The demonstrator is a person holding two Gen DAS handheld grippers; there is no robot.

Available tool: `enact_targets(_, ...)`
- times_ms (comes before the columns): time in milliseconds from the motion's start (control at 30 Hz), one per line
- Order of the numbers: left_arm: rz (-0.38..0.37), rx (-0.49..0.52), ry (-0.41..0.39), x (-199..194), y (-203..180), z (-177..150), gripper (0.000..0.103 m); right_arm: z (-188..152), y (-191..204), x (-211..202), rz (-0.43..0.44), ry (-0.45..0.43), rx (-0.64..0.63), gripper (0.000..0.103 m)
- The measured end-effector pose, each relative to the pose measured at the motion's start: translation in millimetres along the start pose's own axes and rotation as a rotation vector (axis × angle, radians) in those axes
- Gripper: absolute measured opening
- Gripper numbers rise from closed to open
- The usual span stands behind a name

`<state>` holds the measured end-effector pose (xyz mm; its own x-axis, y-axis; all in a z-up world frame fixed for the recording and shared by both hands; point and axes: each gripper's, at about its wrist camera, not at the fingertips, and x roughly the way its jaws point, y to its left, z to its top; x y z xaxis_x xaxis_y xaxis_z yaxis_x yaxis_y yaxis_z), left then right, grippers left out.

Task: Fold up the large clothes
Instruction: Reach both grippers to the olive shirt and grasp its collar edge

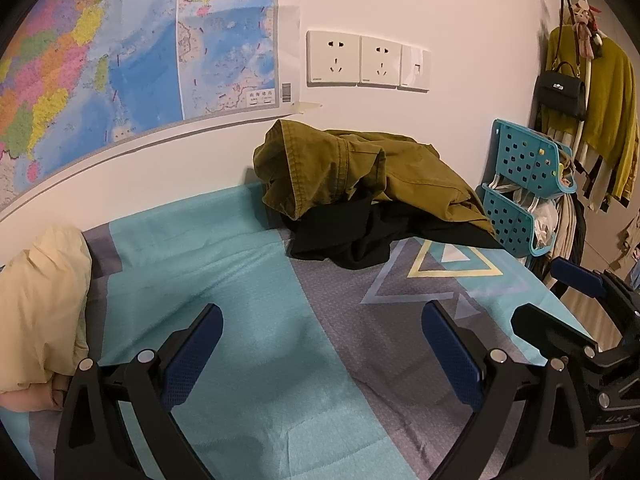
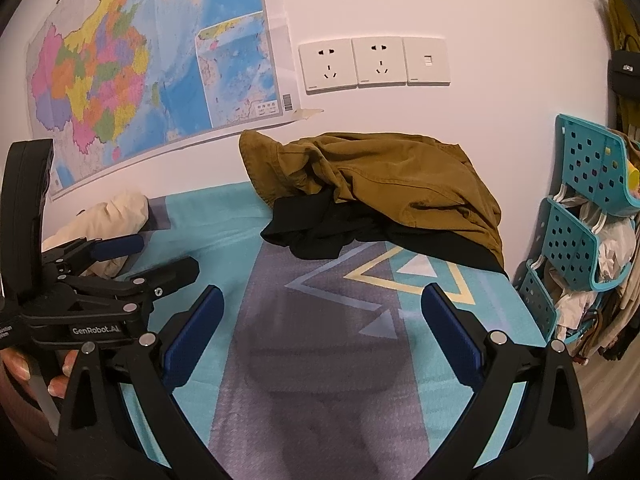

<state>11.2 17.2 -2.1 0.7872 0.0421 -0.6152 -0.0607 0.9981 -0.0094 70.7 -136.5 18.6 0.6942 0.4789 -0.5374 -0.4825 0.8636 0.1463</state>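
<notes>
— Left hand-held gripper (image 1: 322,326) and right hand-held gripper (image 2: 322,308): how do we stand?
— We hold both spread wide apart, gripping nothing, above the bed (image 1: 248,280).
— And the clothes?
— We see the olive jacket (image 1: 360,168) crumpled at the far side against the wall, lying on a black garment (image 1: 360,236).

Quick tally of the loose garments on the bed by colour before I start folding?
Olive-brown garment: 1, on top of the pile by the wall
Black garment: 1, underneath it
Cream garment: 1, apart at the left
Total: 3
</notes>
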Motion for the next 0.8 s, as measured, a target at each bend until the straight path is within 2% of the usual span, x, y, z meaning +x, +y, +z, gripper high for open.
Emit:
enact_targets(233,-0.002,-0.027,0.039,20.9,12.9,10.9,0.096,28.2,1.9,31.3,0.027,0.014,-0.091,0.097)
enact_targets(367,0.058,-0.033,0.044,38.8,28.8,21.6,0.096,58.6,7.4,78.9,0.01,0.044,-0.202,0.097)
enact_targets(567,0.106,-0.067,0.066,61.1,57.2,31.8,0.096,90.9,22.7,146.9,-0.034,0.059,-0.382,0.096)
enact_targets(633,0.117,-0.068,0.074,67.1,63.7,32.9,0.096,97.2,26.4,165.2,-0.017,0.077,-0.415,0.089)
enact_targets(700,0.109,-0.076,0.092,73.3,70.2,33.3,0.096,100.1,35.0,181.5,-0.04,0.069,-0.492,0.083)
enact_targets(767,0.099,-0.084,0.104,79.3,75.6,33.3,0.096,103.6,43.9,195.9,-0.035,0.075,-0.576,0.066)
enact_targets(800,0.1,-0.082,0.107,81.2,77.0,33.2,0.096,105.5,47.0,198.2,-0.03,0.077,-0.599,0.063)
